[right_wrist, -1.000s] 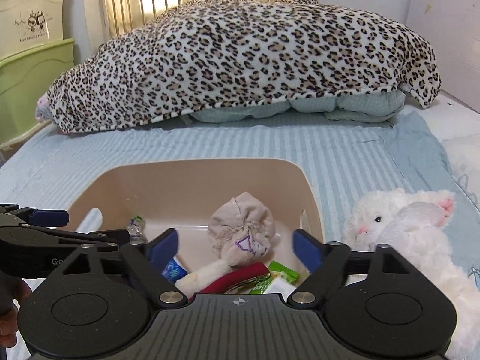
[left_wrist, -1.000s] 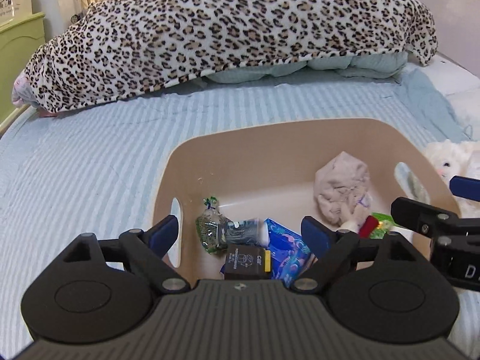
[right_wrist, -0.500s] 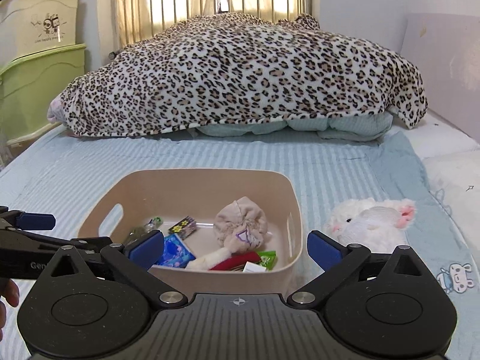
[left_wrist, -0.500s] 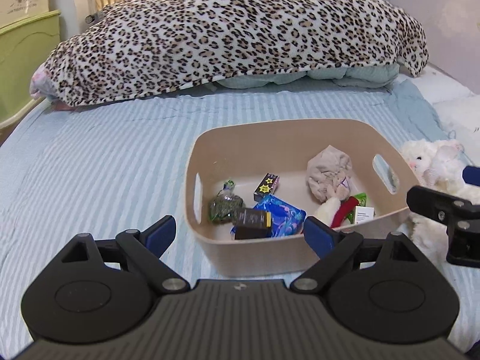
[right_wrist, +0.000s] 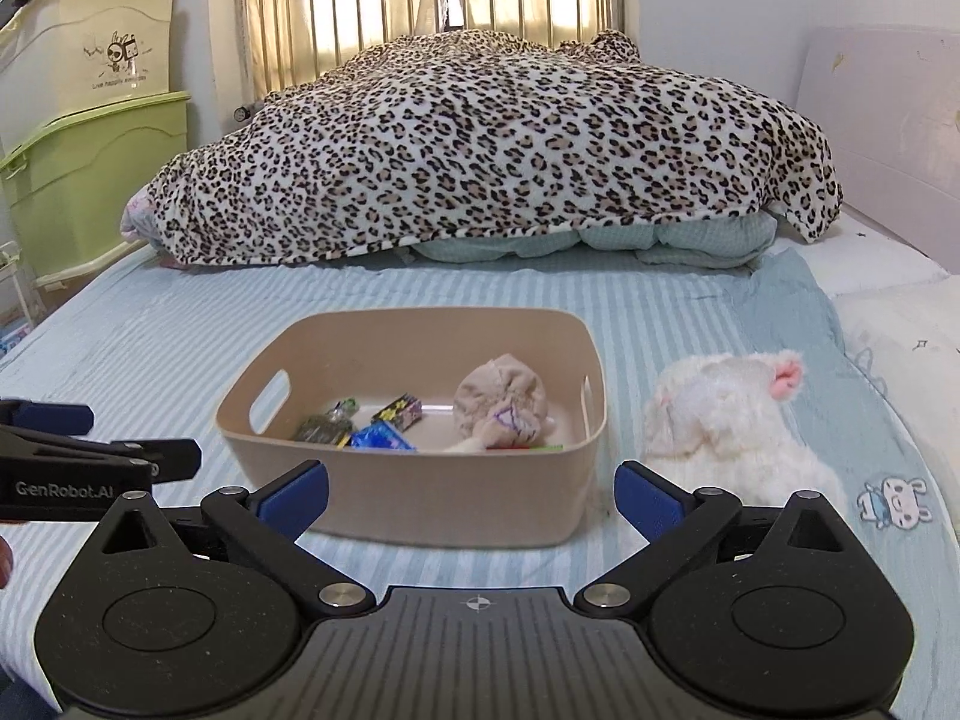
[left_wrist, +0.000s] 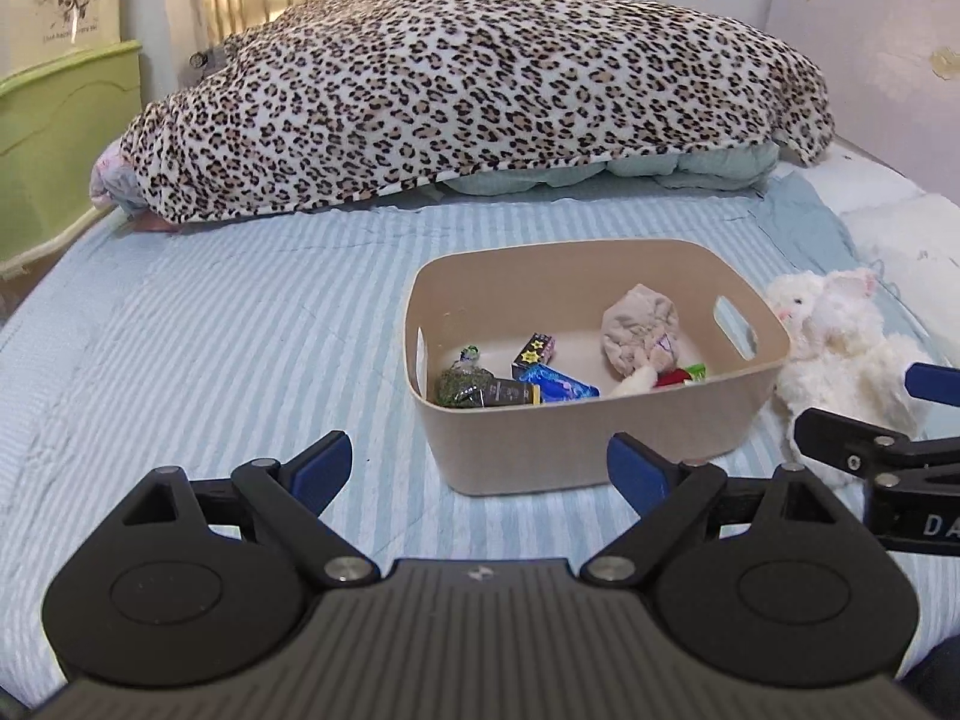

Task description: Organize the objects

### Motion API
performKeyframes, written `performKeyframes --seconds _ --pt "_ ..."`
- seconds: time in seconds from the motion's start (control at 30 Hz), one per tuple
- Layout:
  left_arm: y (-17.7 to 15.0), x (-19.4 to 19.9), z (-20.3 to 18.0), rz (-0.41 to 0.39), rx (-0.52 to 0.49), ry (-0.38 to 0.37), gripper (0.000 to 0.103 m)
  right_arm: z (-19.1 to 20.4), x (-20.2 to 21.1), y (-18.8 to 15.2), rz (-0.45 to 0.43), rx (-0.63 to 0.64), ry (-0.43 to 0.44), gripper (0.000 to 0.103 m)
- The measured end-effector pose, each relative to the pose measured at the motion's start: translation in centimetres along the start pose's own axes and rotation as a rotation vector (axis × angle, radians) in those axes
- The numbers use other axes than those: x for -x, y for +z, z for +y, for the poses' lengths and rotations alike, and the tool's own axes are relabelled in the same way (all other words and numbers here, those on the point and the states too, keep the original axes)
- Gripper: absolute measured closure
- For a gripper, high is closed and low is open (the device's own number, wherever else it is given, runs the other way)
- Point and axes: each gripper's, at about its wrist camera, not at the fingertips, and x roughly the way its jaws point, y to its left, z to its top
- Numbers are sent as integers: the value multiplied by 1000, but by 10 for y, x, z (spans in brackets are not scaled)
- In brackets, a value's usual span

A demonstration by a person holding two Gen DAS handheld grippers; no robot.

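While both tongs hang empty over the striped bedspread (right_wrist: 150, 324), the scene reads like this:

Stray thing: white plush bunny (right_wrist: 738, 426) lies on the bed outside the beige bin (right_wrist: 414, 492), just beside the bin's right wall, perhaps touching it.

Bearing from right gripper (right_wrist: 471, 492): bunny at about 1 o'clock, near; bin dead ahead at 12 o'clock.

Bearing from left gripper (left_wrist: 480, 465): bunny at about 2 o'clock, beyond the bin (left_wrist: 600, 444); the bunny (left_wrist: 840, 348) shows partly behind the right gripper (left_wrist: 870, 420).

Long axis: bunny stretches roughly from 10 to 4 o'clock in the right wrist view, pink ear at the far end.

Nearer hand: the right one, by my judgement, so it likely takes the bunny.

Left tongs: spread wide, nothing between the blue pads (left_wrist: 318, 462).

Right tongs: spread wide too, holding nothing.

Bin contents: crumpled beige cloth toy (right_wrist: 504, 402), blue packet (right_wrist: 381, 438), dark starred box (right_wrist: 399, 408), green-tied bag (right_wrist: 321, 426), all inside.

Change: a second ago both cameras looked down into the bin from right over it; now both have drawn back and the whole bin and bunny show.
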Motion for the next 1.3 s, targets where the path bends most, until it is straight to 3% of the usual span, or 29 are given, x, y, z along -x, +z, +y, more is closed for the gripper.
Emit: performKeyframes --seconds 0.73,1.3 --pt "-46 74 -2 -1 15 -43 10 7 56 -34 35 12 3 0" --pt "-61 88 -7 9 23 -32 10 10 77 -49 48 22 22 0"
